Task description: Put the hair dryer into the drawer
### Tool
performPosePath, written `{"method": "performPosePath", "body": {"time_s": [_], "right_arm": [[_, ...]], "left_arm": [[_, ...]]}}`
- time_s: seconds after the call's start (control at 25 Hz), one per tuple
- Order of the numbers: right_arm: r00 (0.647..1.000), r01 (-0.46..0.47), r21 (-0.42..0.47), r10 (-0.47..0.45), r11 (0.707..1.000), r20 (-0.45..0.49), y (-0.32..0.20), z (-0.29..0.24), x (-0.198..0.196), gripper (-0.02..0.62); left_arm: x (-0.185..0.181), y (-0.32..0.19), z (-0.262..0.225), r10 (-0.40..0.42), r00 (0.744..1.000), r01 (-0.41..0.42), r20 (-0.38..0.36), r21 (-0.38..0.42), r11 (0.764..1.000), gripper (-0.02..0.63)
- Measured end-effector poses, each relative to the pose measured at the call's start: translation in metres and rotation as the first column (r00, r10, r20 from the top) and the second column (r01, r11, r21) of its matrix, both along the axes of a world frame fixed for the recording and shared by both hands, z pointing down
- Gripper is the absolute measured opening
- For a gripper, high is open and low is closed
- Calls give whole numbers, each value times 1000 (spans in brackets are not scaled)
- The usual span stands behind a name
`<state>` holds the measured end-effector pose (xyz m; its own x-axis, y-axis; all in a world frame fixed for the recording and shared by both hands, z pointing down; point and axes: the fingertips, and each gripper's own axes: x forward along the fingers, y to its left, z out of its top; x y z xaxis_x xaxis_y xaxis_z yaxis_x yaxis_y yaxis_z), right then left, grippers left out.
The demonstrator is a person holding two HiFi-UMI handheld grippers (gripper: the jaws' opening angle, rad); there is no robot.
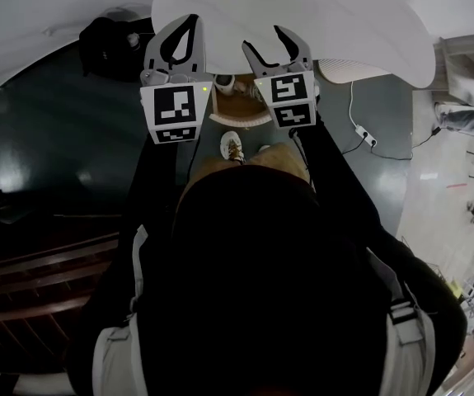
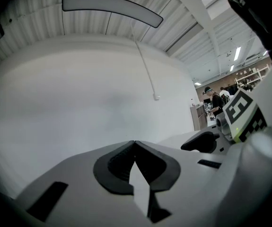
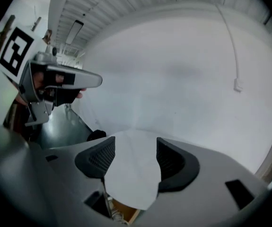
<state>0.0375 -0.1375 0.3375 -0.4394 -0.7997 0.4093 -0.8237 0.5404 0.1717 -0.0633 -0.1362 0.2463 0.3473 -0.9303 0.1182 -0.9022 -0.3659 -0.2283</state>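
Head view: we looked steeply down over the person's dark top at two grippers held side by side above the near edge of a white table [image 1: 344, 23]. The left gripper [image 1: 189, 23] had its jaws closed tip to tip, with nothing between them. Its own view showed the dark pads [image 2: 112, 167] meeting in a point against a pale wall [image 2: 79, 108]. The right gripper [image 1: 263, 40] had its jaws parted by a moderate gap and held nothing. Through that gap its own view showed only the table's white rim and, lower down, a sliver of brown wood.

Just near of the table edge, between and below the two grippers, we saw a brown wooden box [image 1: 241, 106] with a white curved front. We could not tell whether it was the drawer. A pale shoe [image 1: 232, 145] stood on the floor [image 1: 55, 139] just near of the box. The hair dryer showed in none of the three views.

A black bag [image 1: 105, 44] lay on the dark, glossy floor at the far left, beside the table. A white power strip [image 1: 367, 136] and its cable lay on the floor to the right. Dark wooden slats [image 1: 39, 271] ran along the near left.

In the left gripper view the right gripper's marker cube [image 2: 242, 110] stood close at the right, under a long ceiling lamp [image 2: 112, 6].
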Motion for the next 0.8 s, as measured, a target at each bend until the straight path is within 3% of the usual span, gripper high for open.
{"method": "performPosePath", "body": {"time_s": [0.28, 0.48, 0.8], "right_arm": [[990, 16, 157, -37, 988, 136, 4, -60, -12, 285], [985, 8, 258, -53, 966, 166, 10, -90, -15, 273], [965, -79, 251, 12, 965, 260, 9, -100, -2, 226]], "left_arm": [[-13, 4, -15, -22, 999, 23, -27, 34, 999, 15], [-14, 6, -18, -26, 999, 27, -34, 47, 999, 15], [-17, 11, -25, -15, 997, 19, -70, 68, 997, 15]]}}
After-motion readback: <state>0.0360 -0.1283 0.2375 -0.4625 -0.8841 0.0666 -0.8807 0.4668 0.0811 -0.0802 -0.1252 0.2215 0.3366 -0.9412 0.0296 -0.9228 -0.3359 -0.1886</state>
